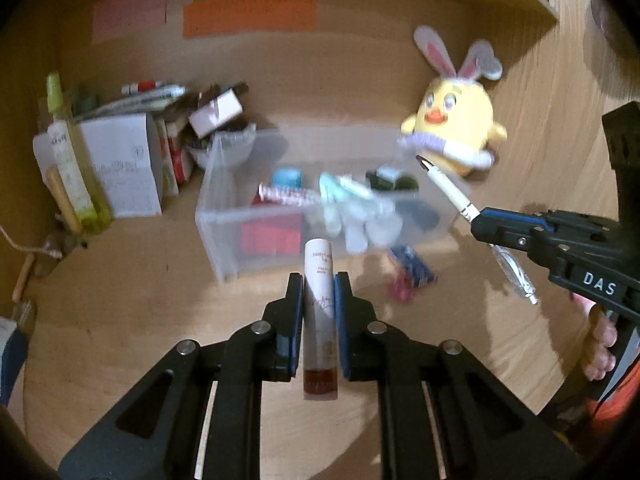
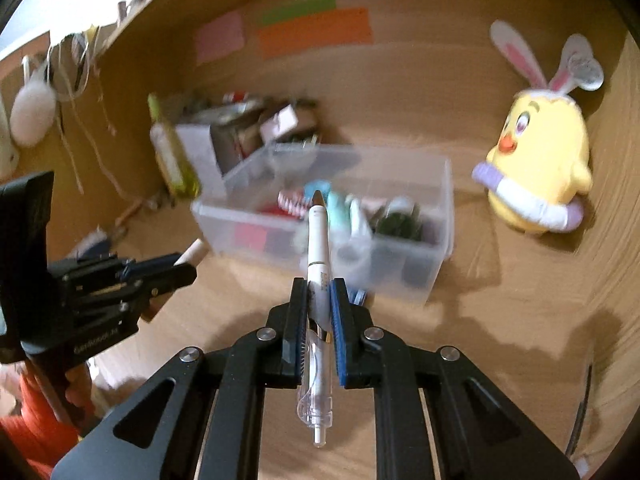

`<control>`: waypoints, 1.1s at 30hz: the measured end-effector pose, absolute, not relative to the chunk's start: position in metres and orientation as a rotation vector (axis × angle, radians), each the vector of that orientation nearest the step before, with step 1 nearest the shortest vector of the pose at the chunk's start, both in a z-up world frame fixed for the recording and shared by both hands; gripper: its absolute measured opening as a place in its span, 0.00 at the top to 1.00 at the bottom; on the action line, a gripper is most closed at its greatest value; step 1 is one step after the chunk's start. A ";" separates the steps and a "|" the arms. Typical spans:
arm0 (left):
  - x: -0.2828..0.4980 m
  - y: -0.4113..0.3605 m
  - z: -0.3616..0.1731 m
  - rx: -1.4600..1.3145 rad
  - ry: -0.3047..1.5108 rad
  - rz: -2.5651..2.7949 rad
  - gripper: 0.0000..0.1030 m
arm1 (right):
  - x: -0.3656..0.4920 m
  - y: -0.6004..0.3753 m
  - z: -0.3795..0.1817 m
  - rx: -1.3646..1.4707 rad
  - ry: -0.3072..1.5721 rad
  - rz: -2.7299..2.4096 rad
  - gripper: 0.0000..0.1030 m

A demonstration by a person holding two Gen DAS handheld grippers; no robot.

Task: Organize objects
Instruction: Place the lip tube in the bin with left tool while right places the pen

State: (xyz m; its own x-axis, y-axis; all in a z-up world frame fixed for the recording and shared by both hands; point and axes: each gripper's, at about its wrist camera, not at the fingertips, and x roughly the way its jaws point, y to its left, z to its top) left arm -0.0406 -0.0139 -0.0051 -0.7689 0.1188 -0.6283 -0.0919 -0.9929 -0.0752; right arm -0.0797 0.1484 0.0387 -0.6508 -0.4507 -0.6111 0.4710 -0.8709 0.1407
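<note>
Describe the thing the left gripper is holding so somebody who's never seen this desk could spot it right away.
Start at the clear plastic bin in the middle of the wooden desk. Just in front of it, the left gripper is shut on a slim lip tint tube, pointing toward the bin. Unlike the white pen in the right gripper, it is stubby, pale pink with a dark red base.
</note>
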 end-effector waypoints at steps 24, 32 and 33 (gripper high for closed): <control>-0.159 -0.029 0.031 -1.024 -0.159 2.856 0.86 | -0.187 0.120 0.074 0.830 0.036 -2.572 0.90; -0.190 -0.038 -0.004 -1.189 -0.200 2.804 0.86 | -0.219 0.111 0.040 0.967 0.085 -2.534 0.90; -0.192 -0.038 -0.007 -1.203 -0.206 2.797 0.86 | -0.222 0.110 0.035 0.985 0.089 -2.525 0.90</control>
State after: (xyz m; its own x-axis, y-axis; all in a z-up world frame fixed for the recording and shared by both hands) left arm -0.1917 -0.0381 -0.0073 -0.6859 0.1359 -0.7149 -0.0295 -0.9868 -0.1592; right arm -0.2220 0.1099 0.0353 -0.6569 -0.3655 -0.6594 0.4111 -0.9068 0.0932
